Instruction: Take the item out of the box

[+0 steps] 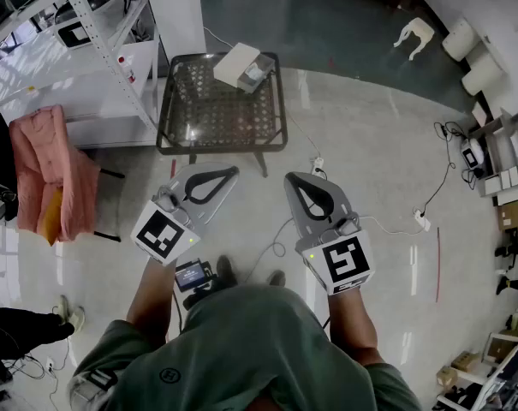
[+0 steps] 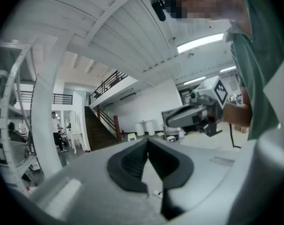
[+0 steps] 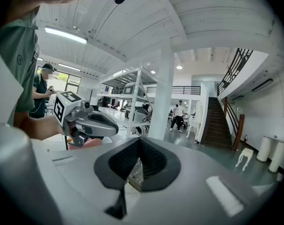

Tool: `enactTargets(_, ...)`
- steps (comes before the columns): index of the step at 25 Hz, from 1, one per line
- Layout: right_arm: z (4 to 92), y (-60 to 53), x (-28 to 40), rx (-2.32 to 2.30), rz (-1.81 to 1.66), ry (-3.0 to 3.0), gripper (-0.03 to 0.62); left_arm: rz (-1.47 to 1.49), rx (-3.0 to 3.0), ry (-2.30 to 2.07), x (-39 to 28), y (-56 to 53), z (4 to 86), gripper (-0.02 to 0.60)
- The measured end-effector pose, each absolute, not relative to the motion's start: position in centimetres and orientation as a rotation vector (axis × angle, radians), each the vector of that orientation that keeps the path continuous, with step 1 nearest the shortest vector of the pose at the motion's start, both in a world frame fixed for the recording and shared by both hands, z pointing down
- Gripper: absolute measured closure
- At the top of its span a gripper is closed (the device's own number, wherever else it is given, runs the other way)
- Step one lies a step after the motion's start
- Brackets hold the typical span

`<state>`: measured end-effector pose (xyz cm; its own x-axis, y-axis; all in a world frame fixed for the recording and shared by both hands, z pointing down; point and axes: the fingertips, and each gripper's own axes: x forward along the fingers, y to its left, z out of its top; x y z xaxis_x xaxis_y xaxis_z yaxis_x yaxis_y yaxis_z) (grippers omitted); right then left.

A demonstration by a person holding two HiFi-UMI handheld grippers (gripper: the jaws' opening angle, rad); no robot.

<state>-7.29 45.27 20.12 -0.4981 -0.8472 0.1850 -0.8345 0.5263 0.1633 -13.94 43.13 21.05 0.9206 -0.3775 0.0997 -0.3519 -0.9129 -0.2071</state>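
1. Lower centre of the head view: you held the left gripper and the right gripper side by side in front of you. Each had its jaws closed tip to tip on nothing. Had you arrived at the work with them shut, the tips would likely have pushed the target away instead of taking hold of it.

2. Centre of the head view: a white cable trailed over the glossy floor between your feet and the table. A step forward without a glance down could have snagged it and jolted both grippers.

3. Upper centre: the low table had a see-through mesh top in a dark frame. Its surface was hard to judge from above, so a fast descent might have struck the frame or the top.

4. Upper centre, on the far part of that table: the box, pale and lying at a slant near the back edge, well apart from both grippers. The item inside could not be made out from here.
   - The box looked light and unsecured. A one-sided pull on the contents might have dragged it off the rear edge.
   - You would probably have needed one gripper to steady it while the other extracted the item.
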Motion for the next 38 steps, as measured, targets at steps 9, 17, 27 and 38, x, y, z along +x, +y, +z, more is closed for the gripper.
enactTargets(9,20.5,44.1,-9.5,1.441,-0.058,-2.51,0.589,-0.201,-2.905,0.53,-16.1,41.9,21.4,0.577)
enactTargets(17,20.2,42.1,-11.7,1.521,-0.042,-2.52,0.589,-0.198,-2.912,0.487,-18.5,39.9,21.6,0.577)
enactTargets(27,20.1,40.5,-12.5,1.566,-0.007,-2.518,0.588,-0.166,-2.929,0.424,-18.9,37.9,21.8,0.577)
enactTargets(38,20.0,35.8,-4.9,1.565,-0.04,-2.606,0.589,-0.227,-2.909,0.566,-13.2,34.3,22.4,0.577)
